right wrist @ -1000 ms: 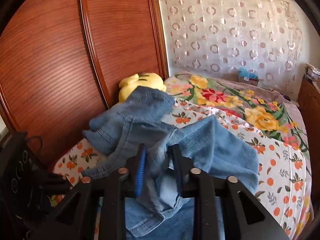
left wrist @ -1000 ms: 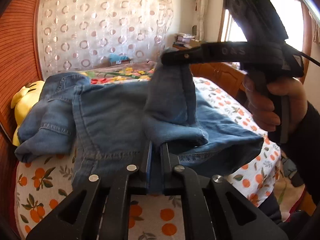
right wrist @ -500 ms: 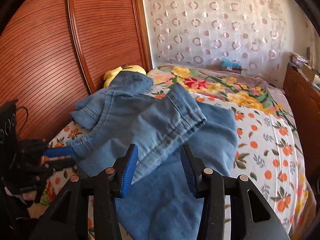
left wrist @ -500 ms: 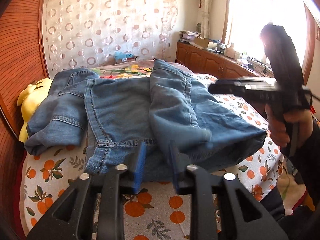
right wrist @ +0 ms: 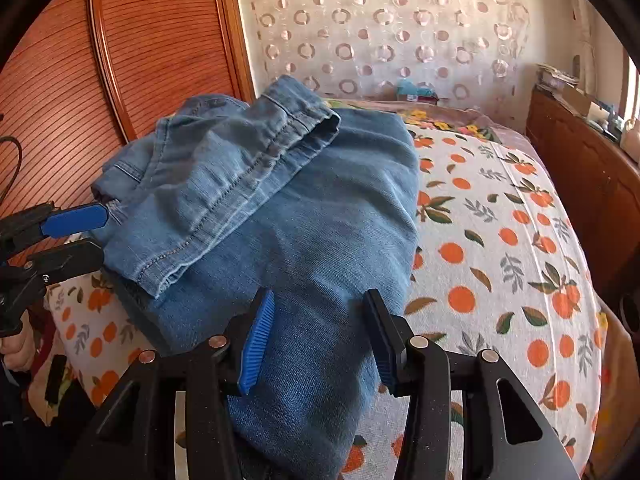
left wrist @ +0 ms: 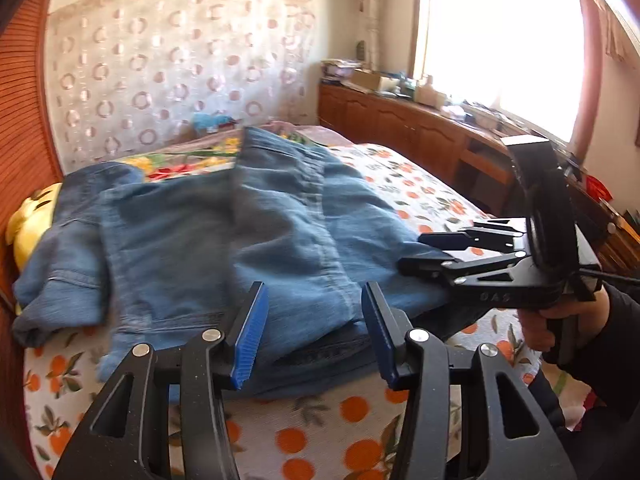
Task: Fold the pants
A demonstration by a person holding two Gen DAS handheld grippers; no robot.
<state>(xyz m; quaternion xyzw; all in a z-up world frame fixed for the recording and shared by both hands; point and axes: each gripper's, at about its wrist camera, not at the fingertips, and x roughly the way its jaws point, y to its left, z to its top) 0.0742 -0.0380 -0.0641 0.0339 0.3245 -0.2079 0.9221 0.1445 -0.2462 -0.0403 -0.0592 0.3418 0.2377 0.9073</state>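
Blue denim pants [left wrist: 248, 240] lie folded over themselves on the bed, one leg laid across the rest; they also show in the right wrist view [right wrist: 304, 216]. My left gripper [left wrist: 314, 328] is open and empty, its blue pads just in front of the near edge of the pants. My right gripper [right wrist: 318, 336] is open and empty over the lower fold of the denim. The right gripper shows in the left wrist view [left wrist: 432, 252] at the right, resting at the pants' edge. The left gripper shows in the right wrist view [right wrist: 84, 232] at the left, open.
The bed [right wrist: 500, 264] has an orange-print sheet. A yellow plush toy [left wrist: 28, 216] lies behind the pants by the wooden wardrobe [right wrist: 132, 40]. A wooden cabinet [left wrist: 420, 136] with clutter runs along the right under the window. A patterned curtain [right wrist: 380, 32] hangs at the back.
Both grippers let go of the denim and opened wide. The lifted leg dropped flat across the pants. Both grippers drew back toward the near edge.
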